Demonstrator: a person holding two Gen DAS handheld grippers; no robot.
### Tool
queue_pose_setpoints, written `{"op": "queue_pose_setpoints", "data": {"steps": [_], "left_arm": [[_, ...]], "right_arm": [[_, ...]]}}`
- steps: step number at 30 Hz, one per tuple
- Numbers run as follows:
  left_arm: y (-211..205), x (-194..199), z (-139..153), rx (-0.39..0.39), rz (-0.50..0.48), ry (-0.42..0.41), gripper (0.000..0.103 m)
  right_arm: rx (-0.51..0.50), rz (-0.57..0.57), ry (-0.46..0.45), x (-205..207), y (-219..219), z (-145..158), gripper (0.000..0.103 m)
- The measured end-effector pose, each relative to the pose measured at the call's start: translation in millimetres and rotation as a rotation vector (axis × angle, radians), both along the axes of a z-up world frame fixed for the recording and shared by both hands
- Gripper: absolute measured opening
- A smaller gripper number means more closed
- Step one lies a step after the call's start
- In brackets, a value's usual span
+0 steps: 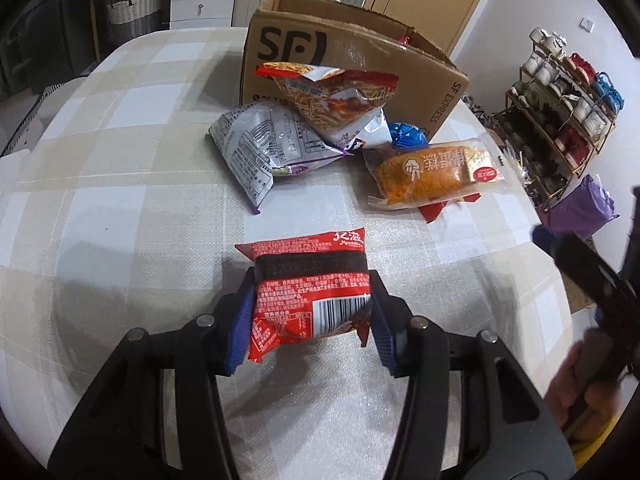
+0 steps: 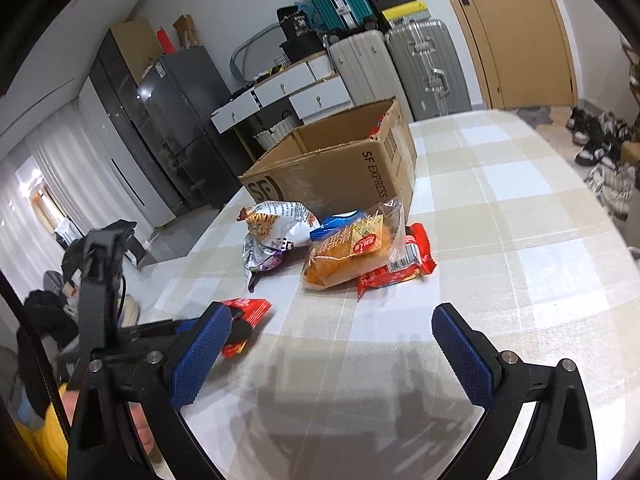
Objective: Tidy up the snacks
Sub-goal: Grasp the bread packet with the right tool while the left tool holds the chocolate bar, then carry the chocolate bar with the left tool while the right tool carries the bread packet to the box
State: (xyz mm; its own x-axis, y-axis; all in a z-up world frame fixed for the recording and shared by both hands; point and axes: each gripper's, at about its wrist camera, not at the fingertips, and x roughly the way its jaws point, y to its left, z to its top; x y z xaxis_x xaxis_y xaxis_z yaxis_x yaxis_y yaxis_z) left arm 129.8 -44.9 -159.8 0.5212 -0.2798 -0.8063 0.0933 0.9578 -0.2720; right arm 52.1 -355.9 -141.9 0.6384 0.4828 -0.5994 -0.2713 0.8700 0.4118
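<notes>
While the left gripper [image 1: 312,312] clamps the barcoded red packet [image 1: 306,292], the right gripper [image 2: 332,344] gapes.

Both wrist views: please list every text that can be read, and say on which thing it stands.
"SF": cardboard box, front side.
"SF EXPRESS": same box, side panel.
Chinese characters and barcode: red snack packet held in the left gripper; small print unreadable.
Orange cake packet and silver bag: print too blurred.
</notes>
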Motion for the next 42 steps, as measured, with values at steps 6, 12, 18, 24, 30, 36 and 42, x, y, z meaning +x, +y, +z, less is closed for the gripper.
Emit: {"op": "queue_pose_setpoints", "data": {"steps": [6, 12, 18, 24, 30, 36, 42], "left_arm": [[13.0, -9.6, 4.2, -0.021, -0.009, -0.006, 0.048], [16.9, -9.8, -1.0, -0.056, -0.022, 0.008, 0.048], [20.5, -8.6, -7.1, -0.072, -0.018, 0.021, 0.048], [22.0, -8.1, -10.7, -0.082, -0.009, 0.032, 0.048], [22.4, -12.1, -6.5, -0.089, -0.01, 0.023, 0.048], [28.4, -21.0, -0.4, -0.09, -0.002, 0.01, 0.048], [36.1, -33.7, 5.7, -0.088, 0.005, 0.0, 0.048]], "right_arm": [[-0.016, -0.024, 0.033, 37.1, 1.7, -10.0, 0.102], [-0.137, -0.028, 0.014, 64.4, 16.0, -19.1, 0.095], [-0.189, 0.048, 0.014, 76.9, 36.6, -28.7, 0.078], [-0.224, 0.065, 0.0, 72.0, 42.4, -28.5, 0.056], [-0.252, 0.115, -0.045, 51.1, 52.3, -23.0, 0.045], [-0.175, 0.136, -0.037, 28.4, 47.6, -21.9, 0.035], [-0.13, 0.122, -0.009, 7.1, 39.5, -23.0, 0.033]]}}
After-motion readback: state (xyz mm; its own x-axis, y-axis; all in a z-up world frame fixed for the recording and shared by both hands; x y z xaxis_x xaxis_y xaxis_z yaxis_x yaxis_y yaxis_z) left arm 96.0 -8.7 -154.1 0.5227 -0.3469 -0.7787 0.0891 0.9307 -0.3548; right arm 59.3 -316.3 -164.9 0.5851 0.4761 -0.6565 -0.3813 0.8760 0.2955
